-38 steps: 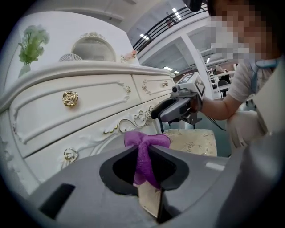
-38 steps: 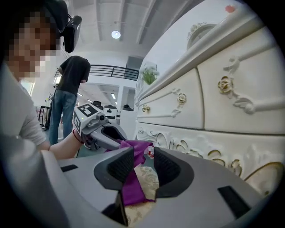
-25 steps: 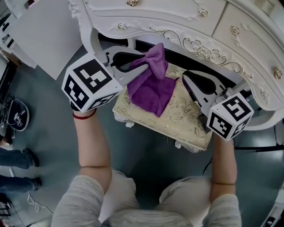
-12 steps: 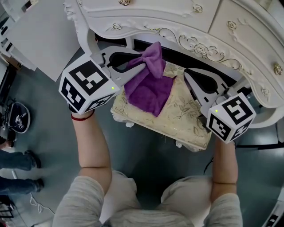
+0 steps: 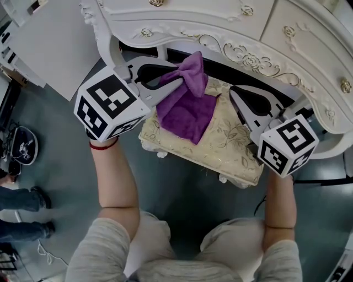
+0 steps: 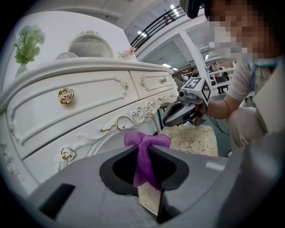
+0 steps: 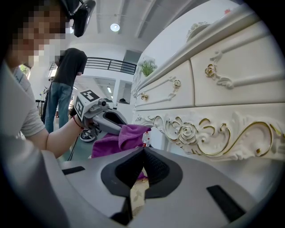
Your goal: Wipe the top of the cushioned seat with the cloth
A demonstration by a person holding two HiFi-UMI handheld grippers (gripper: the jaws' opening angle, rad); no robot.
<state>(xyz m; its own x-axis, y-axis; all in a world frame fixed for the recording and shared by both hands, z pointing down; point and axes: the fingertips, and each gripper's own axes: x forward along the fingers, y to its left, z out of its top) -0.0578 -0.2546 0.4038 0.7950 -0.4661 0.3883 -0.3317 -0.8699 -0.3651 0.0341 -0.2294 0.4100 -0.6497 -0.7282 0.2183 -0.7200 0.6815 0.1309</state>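
Head view: purple cloth [image 5: 186,113] unmoved

Looking steeply down from the head; low and close from both sides, facing inward, sharing the cushioned seat [image 5: 229,137]

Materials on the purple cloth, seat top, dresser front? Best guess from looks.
Purple cloth: fuzzy, matte, drapes in soft folds; probably microfibre. Seat top: cream woven upholstery, leaf pattern, slight sheen. Dresser front: glossy white paint with gilt scrollwork; wood or moulded resin, can't tell.
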